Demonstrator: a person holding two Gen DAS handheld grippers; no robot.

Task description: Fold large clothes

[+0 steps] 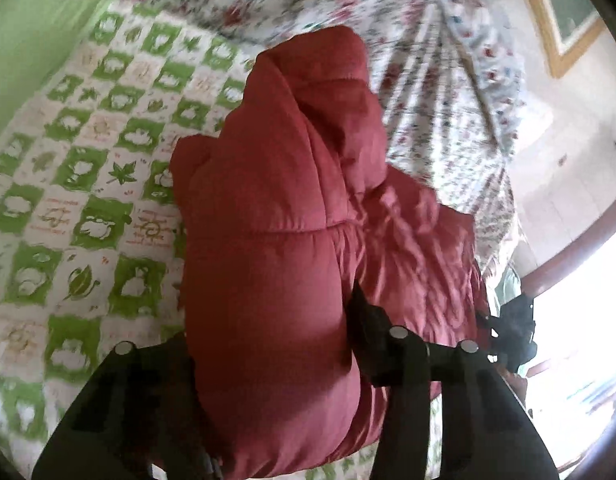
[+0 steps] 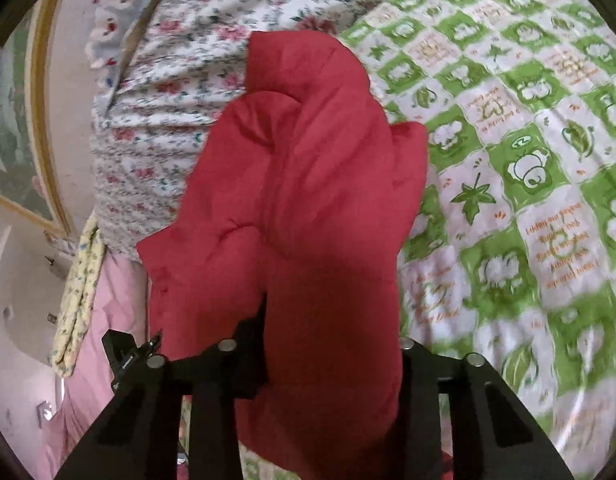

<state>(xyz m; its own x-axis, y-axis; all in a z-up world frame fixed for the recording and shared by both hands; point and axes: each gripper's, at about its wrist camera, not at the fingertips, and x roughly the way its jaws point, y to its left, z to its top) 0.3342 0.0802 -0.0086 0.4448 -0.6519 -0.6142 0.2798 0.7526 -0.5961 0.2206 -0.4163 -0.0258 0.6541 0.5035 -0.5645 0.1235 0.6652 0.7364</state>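
- The left gripper (image 1: 268, 344), a black two-finger tool, is pinched onto a thick padded fold of the dark red quilted puffer jacket (image 1: 292, 200); one finger (image 1: 372, 344) presses into the fabric on the right of the fold, the other sits on its left side.
- The right gripper (image 2: 332, 344), of the same black build, is likewise clamped on a padded fold of the jacket (image 2: 308, 184); its left finger (image 2: 248, 344) is pushed into the cloth, and the right one is mostly covered by the fold.
- No earlier view is available, so only the present grip is stated.
- The jacket is bunched between the two tools and extends away from them, rising in puffy ridges.
- It lies over a white bedspread with green checks and leaf motifs (image 1: 68, 184).
- A white floral-print quilt (image 1: 348, 12) is heaped beyond the jacket, touching its far end.
- A yellow-framed picture (image 1: 560, 12) hangs on the pale wall behind.
- Both views are slightly blurred.
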